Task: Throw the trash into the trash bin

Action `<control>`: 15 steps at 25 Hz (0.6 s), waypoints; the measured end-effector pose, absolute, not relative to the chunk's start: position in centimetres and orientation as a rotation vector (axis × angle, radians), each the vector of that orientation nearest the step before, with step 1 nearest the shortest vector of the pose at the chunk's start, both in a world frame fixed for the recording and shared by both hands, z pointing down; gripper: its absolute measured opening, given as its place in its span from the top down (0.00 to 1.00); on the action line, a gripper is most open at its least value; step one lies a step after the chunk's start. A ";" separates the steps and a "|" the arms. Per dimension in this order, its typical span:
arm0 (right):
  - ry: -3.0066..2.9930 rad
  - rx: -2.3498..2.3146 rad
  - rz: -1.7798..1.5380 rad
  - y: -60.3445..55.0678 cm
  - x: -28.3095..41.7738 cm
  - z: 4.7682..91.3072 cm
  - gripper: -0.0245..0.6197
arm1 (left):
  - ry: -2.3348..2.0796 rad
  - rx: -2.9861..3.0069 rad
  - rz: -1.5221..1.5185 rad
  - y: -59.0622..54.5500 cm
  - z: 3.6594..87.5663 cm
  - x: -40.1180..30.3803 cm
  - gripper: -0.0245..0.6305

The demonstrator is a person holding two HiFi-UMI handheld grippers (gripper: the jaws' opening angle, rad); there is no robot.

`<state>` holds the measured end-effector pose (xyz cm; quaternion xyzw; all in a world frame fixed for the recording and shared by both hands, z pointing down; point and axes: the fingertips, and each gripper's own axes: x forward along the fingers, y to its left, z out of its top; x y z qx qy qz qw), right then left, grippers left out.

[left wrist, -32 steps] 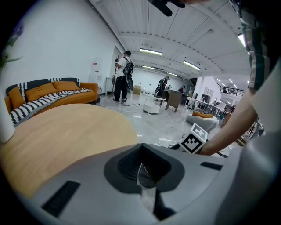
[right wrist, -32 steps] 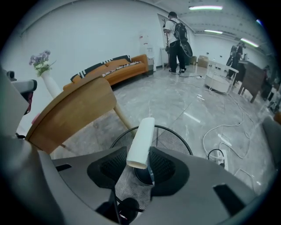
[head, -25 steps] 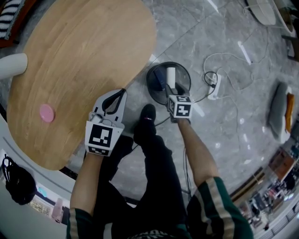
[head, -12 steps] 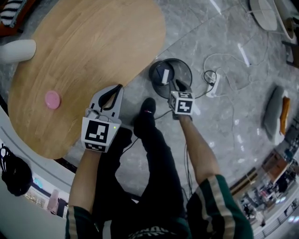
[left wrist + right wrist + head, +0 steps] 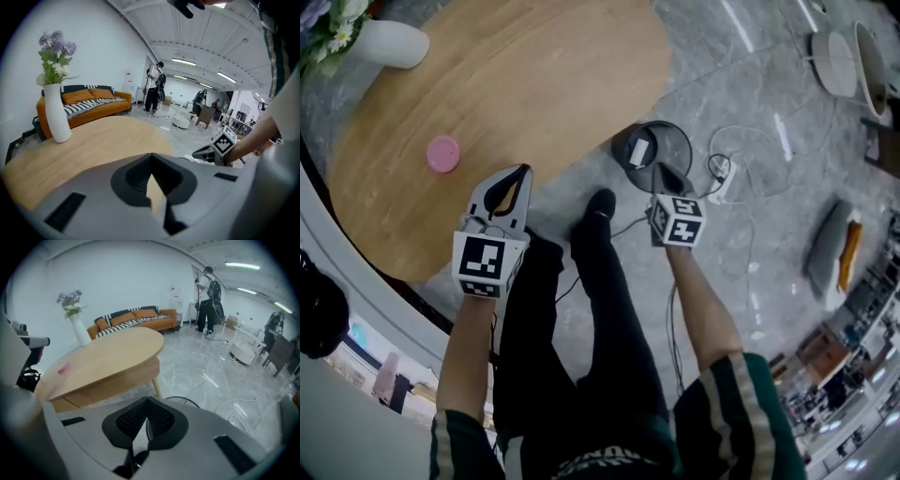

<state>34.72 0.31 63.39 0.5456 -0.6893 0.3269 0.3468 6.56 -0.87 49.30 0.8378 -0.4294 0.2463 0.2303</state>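
Right gripper jaws just closed, nothing between them, hanging by rim of trash bin. White trash lies inside, so drop looks done. Left gripper closed, empty, over table edge. Next (my guess): open jaws, reach for pink disc.

The left gripper hangs over the near edge of the oval wooden table, its tips together. A pink disc lies on the table, well apart from the white vase of flowers at the far end. The right gripper points at the rim of the black wire trash bin on the grey stone floor. Its jaws have just closed with nothing between them. A white piece of trash lies inside the bin. A black shoe stands near it.
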 end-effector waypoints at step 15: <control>-2.412 1.011 0.534 -4.8 5.0 47.3 0.96 | -1.517 2.030 0.541 6.2 46.3 -8.5 0.96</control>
